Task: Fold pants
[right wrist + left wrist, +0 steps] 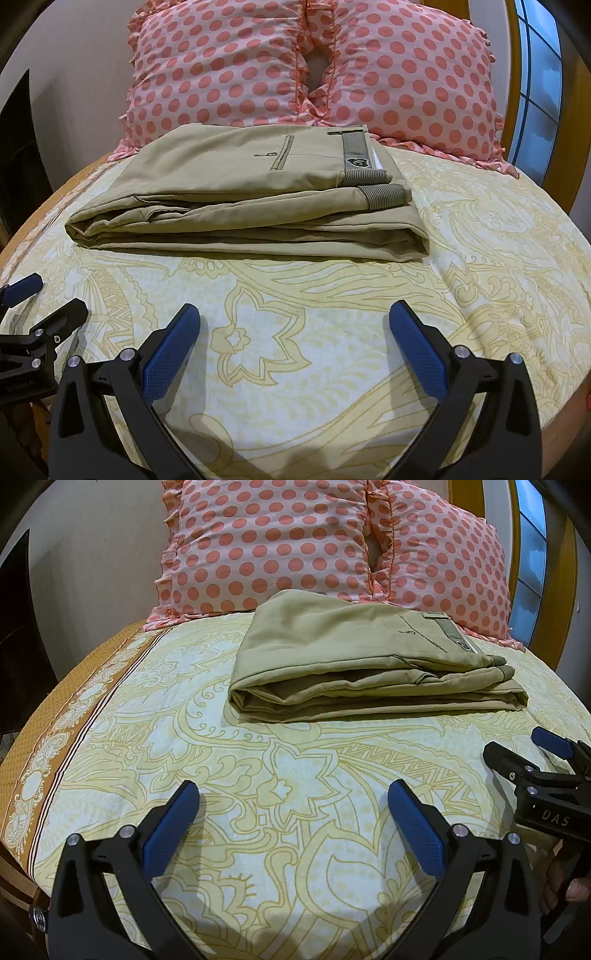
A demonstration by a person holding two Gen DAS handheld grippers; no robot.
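Observation:
Khaki pants (pixel 354 664) lie folded in a flat stack on the bed, waistband to the right, back pocket on top; they also show in the right wrist view (pixel 243 199). My left gripper (pixel 293 794) is open and empty, held above the sheet well short of the pants. My right gripper (pixel 295 315) is open and empty, also short of the pants. The right gripper shows at the right edge of the left wrist view (pixel 517 747). The left gripper shows at the left edge of the right wrist view (pixel 51 295).
The bed has a yellow patterned sheet (pixel 295 775) with an orange border on the left (pixel 55 746). Two pink polka-dot pillows (pixel 266 542) (pixel 443 565) stand right behind the pants. A window with a wooden frame (pixel 535 81) is at the far right.

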